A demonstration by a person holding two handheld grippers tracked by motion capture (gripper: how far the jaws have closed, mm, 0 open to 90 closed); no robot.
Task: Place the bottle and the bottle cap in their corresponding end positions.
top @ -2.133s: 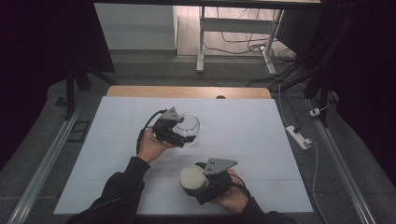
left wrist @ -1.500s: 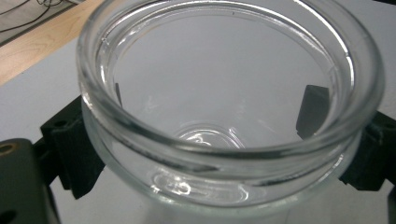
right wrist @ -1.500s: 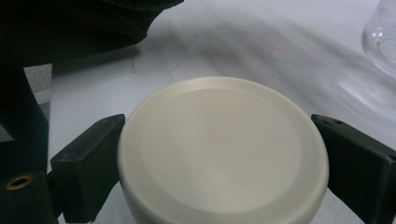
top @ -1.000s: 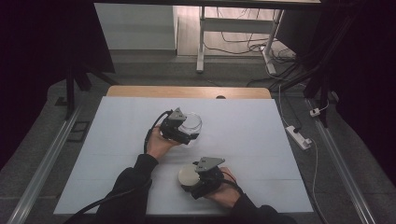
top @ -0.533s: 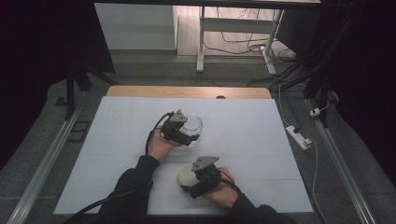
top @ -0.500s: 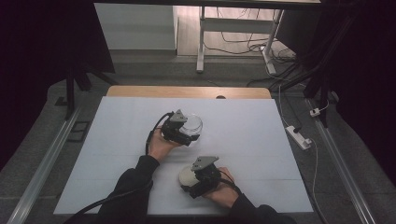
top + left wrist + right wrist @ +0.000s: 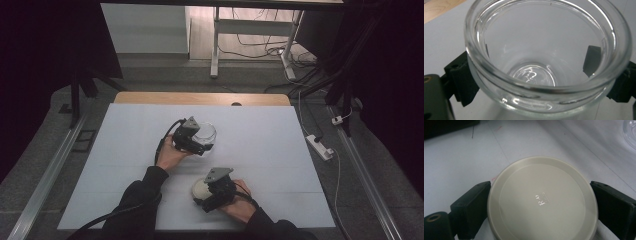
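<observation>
The fingers [image 7: 461,82] of the left gripper [image 7: 194,141] press against opposite sides of a clear glass jar [image 7: 544,57] just below its thick rim, clamping it; the fingers [image 7: 471,205] of the right gripper [image 7: 541,207] are closed on the edge of a cream round lid [image 7: 541,200].

The jar [image 7: 205,132] stands upright and empty near the middle of the white table [image 7: 280,150], and the lid [image 7: 201,188] lies nearer the person, a little to the right, apart from the jar.

The glass looks stiff, fairly heavy, smooth and breakable, so it may slip; holding under the rim's lip seems the safest place. The lid looks light and rigid, probably plastic, with a shallow raised border; gripping across its full width at the edge should keep it level for setting onto the mouth.

Beyond the table's far wooden edge [image 7: 200,98] are desk legs [image 7: 215,45] and cables on the floor.
</observation>
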